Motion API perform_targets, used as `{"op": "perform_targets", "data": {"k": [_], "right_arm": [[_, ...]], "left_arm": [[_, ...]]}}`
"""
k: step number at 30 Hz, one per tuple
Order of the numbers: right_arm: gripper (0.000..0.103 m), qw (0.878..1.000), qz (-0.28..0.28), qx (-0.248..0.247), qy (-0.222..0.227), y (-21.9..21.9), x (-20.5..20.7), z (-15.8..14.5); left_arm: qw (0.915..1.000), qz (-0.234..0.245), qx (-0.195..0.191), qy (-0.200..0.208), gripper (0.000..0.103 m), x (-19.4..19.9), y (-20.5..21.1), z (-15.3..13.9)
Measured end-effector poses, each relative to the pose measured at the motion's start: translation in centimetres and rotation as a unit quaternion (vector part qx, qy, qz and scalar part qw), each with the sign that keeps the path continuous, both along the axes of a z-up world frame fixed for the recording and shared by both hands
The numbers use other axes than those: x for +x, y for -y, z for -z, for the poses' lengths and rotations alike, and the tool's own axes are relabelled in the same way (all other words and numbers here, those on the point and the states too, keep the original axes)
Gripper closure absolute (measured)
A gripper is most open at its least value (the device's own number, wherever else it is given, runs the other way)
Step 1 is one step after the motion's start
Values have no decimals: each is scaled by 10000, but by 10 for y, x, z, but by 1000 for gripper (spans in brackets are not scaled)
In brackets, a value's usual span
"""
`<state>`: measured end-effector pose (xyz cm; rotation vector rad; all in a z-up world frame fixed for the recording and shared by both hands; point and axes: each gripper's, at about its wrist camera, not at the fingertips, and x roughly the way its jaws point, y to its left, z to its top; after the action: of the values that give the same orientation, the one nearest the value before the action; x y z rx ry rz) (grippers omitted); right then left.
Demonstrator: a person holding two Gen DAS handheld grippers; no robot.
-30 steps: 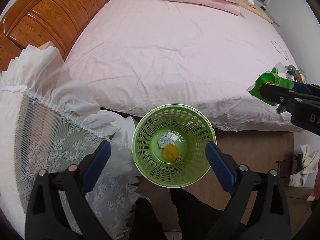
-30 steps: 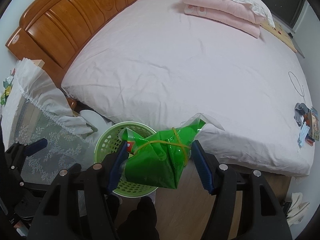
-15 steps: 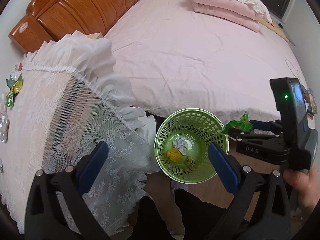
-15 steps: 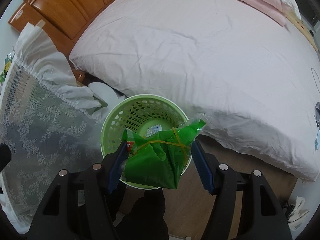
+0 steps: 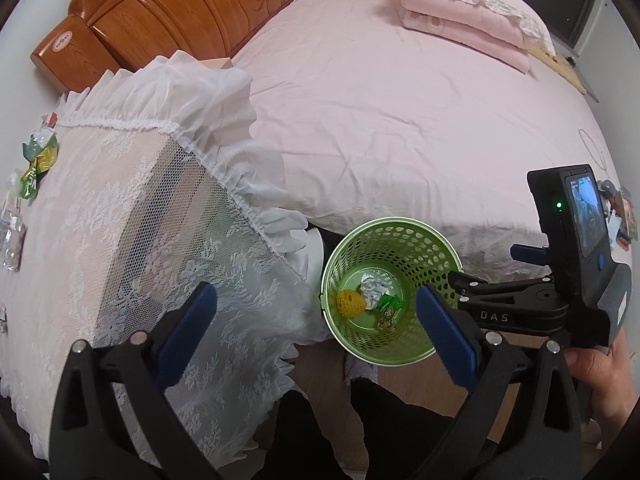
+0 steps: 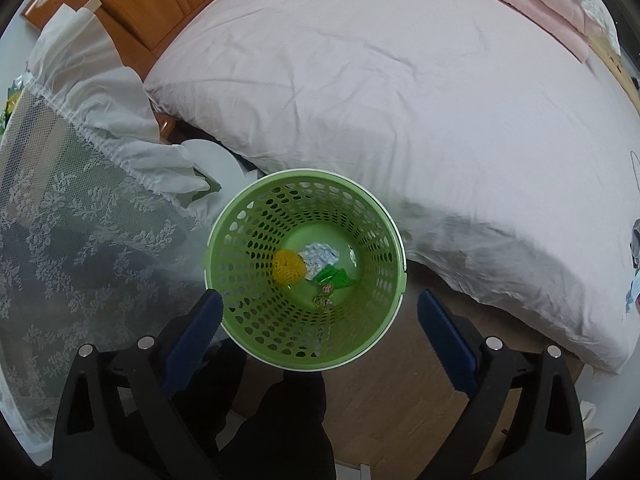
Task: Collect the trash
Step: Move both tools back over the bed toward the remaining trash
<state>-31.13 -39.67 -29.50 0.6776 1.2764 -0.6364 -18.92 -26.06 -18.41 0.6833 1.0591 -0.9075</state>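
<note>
Your right gripper (image 6: 318, 326) jaws are opening, empty, above the bin (image 6: 394, 240); the green wrapper (image 6: 334, 278) lies inside. Left gripper (image 5: 316, 320) wide, empty: fetch wrappers (image 5: 38, 164) at nine o'clock on the desk (image 5: 120, 200).

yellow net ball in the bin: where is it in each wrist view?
Left wrist: yellow net ball low, right of centre, at the left of the green basket's floor.
Right wrist: just below centre, left on the basket floor.
Shared landmark: crumpled white paper beside it.

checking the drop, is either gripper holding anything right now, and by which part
Nothing is held. The right gripper, jaws opening, and left gripper are both empty.
</note>
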Motion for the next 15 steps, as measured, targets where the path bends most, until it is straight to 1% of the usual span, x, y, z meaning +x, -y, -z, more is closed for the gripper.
{"op": "perform_targets", "data": {"k": [11, 15], "right_arm": [[5, 9995, -172, -238, 150, -7, 15, -29], [5, 9984, -301, -383, 296, -17, 26, -54]], "left_arm": [[9998, -146, -119, -17, 8, 8, -11, -9], [9986, -449, -263, 38, 8, 21, -21, -21]]}}
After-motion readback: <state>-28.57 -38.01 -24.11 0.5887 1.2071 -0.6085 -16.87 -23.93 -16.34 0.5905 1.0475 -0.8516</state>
